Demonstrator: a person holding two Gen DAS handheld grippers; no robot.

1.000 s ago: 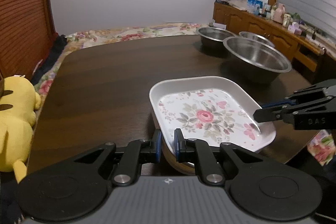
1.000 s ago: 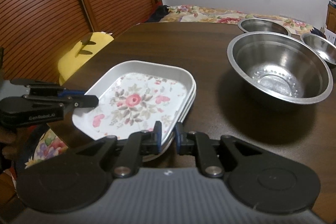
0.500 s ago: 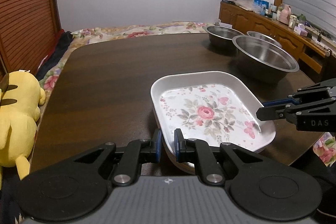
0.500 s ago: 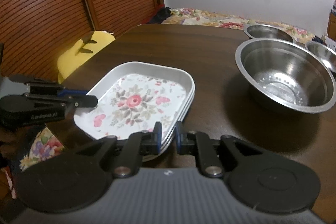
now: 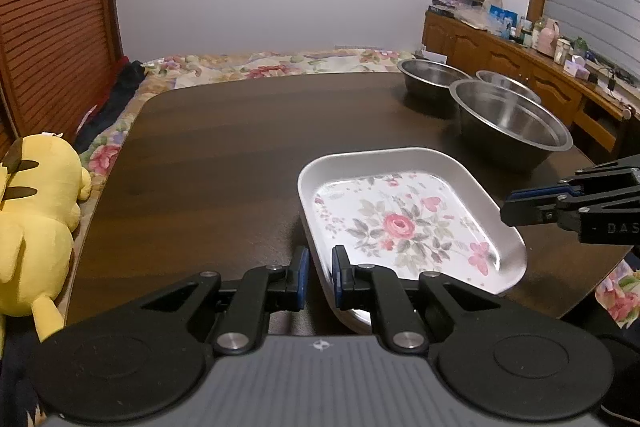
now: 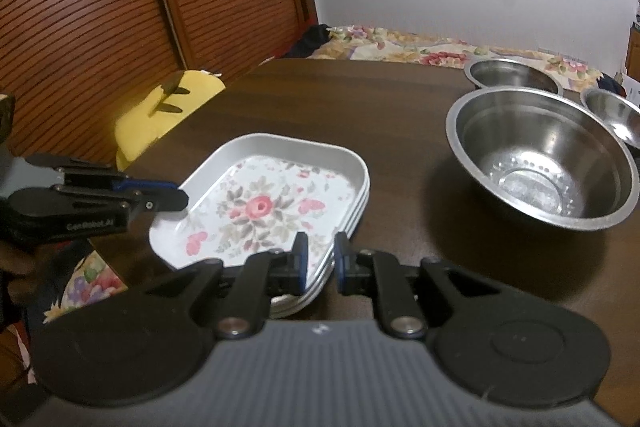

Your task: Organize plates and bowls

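Three round stainless-steel bowls point(image 6: 540, 163) stand on the dark wooden bench point(image 5: 224, 155) ahead-right of the right claw point(image 6: 320, 259); a yellow plush toy point(image 5: 36, 223) lies off the bench edge, left of the left claw point(image 5: 318, 275). Both claws angle downward, each clamped on an opposite rim of the top white rectangular floral plate point(image 5: 404, 223) of a stack.

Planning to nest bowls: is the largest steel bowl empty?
Empty: the largest steel bowl shows only its bare shiny bottom in the right wrist view.
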